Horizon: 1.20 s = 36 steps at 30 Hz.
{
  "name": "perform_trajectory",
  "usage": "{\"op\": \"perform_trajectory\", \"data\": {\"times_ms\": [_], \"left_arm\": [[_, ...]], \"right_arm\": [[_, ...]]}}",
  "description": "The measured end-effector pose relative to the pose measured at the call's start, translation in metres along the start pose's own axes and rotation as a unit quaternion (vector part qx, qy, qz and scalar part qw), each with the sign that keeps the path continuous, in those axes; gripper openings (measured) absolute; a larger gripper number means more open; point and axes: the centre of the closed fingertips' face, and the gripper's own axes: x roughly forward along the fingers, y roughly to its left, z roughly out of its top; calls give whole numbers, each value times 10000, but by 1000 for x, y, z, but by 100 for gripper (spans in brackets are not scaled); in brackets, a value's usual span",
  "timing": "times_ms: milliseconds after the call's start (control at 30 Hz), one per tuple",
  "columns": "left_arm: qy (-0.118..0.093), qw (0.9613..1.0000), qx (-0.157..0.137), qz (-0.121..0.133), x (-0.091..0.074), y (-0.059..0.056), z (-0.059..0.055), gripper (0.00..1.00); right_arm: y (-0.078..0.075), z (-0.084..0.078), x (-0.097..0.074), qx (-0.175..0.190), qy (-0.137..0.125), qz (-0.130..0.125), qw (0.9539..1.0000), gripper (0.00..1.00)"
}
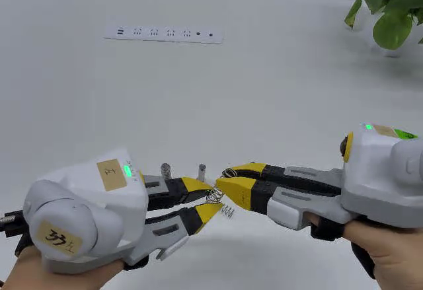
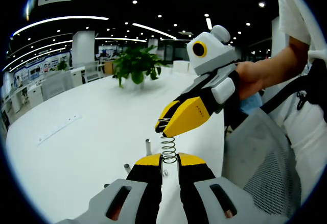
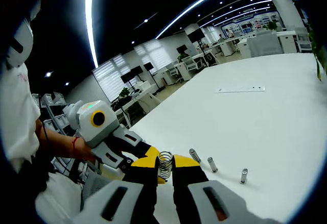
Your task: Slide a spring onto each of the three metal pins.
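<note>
My left gripper is shut on a small upright spring. My right gripper comes in from the right, shut on a second spring; its yellow tips touch the top of the left spring. On the white table just behind stand the metal pins: one wrapped in a spring, and two bare pins. A loose spring lies on the table under the tips.
A white power strip lies far back on the table. A potted plant stands at the back right corner. A grey mesh chair is beside the person.
</note>
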Motion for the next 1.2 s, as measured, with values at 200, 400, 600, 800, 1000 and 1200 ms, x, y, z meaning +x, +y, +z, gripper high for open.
{"op": "perform_trajectory", "data": {"times_ms": [200,400,600,800,1000,1200], "left_arm": [[19,10000,3,-8,0,-1,-1,11],[14,10000,0,-6,0,-1,-2,11],[21,10000,8,-12,0,-1,-2,11],[1,10000,39,-17,-1,-2,-2,10],[-8,10000,21,-25,-1,-2,-2,10],[-28,10000,23,-36,-2,-2,-2,10]], "right_arm": [[2,0,0,-143,53,2,9999,11],[5,1,1,-250,63,19,9997,11],[6,0,1,-335,105,24,9994,11],[6,-1,0,-433,173,53,9989,12],[5,-2,0,-519,300,83,9982,12],[7,-3,-3,-708,525,214,9959,19]]}}
